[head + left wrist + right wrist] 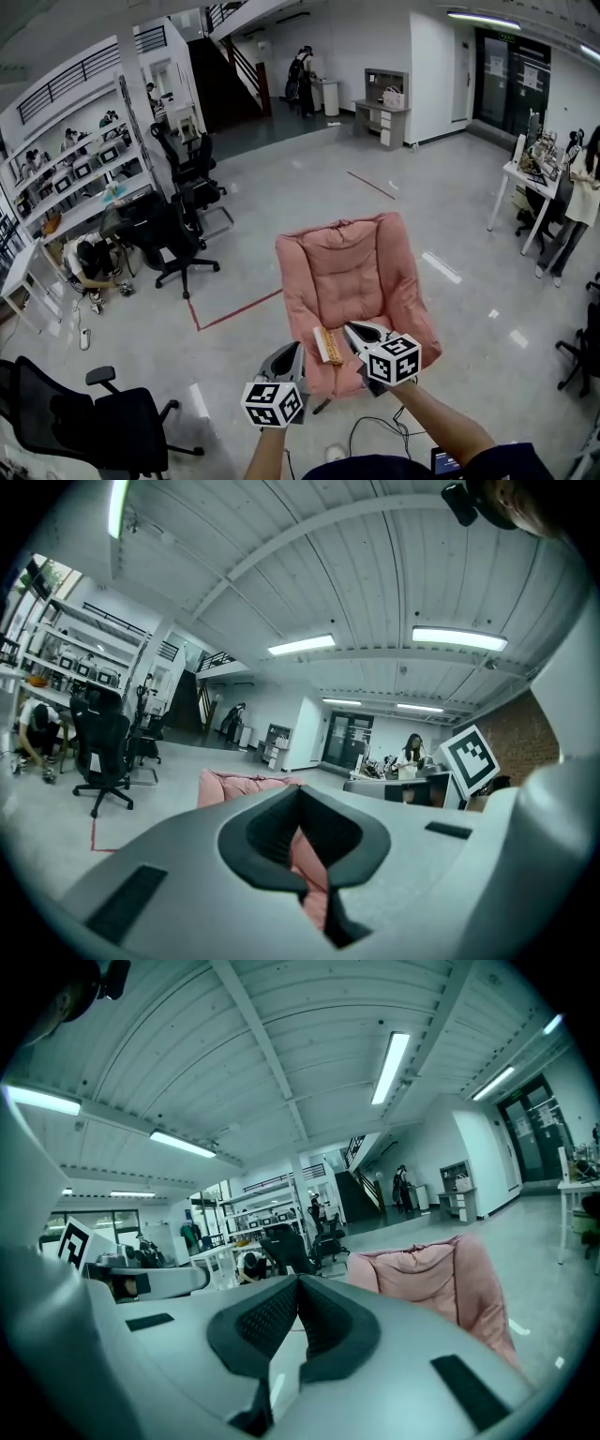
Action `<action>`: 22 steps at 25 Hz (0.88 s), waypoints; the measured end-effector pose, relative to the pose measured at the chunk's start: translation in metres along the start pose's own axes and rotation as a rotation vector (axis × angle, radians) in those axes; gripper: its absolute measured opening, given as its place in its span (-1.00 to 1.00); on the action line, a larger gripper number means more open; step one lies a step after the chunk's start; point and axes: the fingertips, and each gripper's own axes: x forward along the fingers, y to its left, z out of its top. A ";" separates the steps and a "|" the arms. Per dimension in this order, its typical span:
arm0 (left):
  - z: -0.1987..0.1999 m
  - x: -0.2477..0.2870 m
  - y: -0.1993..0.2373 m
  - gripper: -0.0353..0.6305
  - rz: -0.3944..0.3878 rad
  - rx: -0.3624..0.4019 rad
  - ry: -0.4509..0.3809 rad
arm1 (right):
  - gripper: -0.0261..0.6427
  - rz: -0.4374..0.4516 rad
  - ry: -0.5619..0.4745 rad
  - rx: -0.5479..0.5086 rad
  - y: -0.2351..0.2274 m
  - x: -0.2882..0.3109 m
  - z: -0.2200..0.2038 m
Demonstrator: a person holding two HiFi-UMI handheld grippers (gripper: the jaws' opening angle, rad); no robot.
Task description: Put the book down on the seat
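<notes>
Pink seat lay below; your right fingers pinched the book, seemingly by its edge, left fingers pressed together; it could slip.

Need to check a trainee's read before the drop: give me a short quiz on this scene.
1. True or false: the book lies flat on the pink seat.
2. Which gripper holds the book? A left, B right.
3. What stands at the head view's lower left?
Key: 1 false, it is held up by fingers. 2 B, the right gripper. 3 a black office chair.
</notes>
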 end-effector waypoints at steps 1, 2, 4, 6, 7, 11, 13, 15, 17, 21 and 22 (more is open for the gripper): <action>0.001 -0.001 -0.005 -0.88 0.002 -0.001 -0.004 | -0.86 0.003 0.000 -0.002 -0.001 -0.005 0.001; 0.002 -0.001 -0.010 -0.88 0.004 -0.001 -0.009 | -0.86 0.005 0.000 -0.004 -0.002 -0.010 0.002; 0.004 -0.003 -0.021 -0.88 0.009 0.002 -0.018 | -0.86 0.010 0.001 -0.006 -0.003 -0.022 0.004; 0.006 -0.005 -0.029 -0.88 0.016 0.004 -0.027 | -0.86 0.017 -0.001 -0.010 -0.005 -0.031 0.006; 0.007 -0.005 -0.033 -0.88 0.020 0.004 -0.031 | -0.86 0.020 -0.002 -0.012 -0.005 -0.035 0.007; 0.009 -0.010 -0.052 -0.88 0.028 0.016 -0.042 | -0.86 0.029 -0.009 -0.020 -0.006 -0.054 0.010; 0.008 -0.014 -0.061 -0.88 0.033 0.021 -0.042 | -0.86 0.036 -0.011 -0.024 -0.005 -0.064 0.010; 0.006 -0.019 -0.070 -0.88 0.036 0.019 -0.043 | -0.87 0.044 -0.012 -0.024 -0.003 -0.073 0.008; 0.004 -0.023 -0.078 -0.88 0.039 0.014 -0.046 | -0.86 0.051 -0.013 -0.022 -0.001 -0.082 0.006; 0.001 -0.032 -0.095 -0.88 0.048 0.016 -0.051 | -0.86 0.065 -0.017 -0.025 0.003 -0.100 0.004; 0.001 -0.033 -0.099 -0.88 0.049 0.019 -0.051 | -0.86 0.067 -0.020 -0.026 0.004 -0.104 0.004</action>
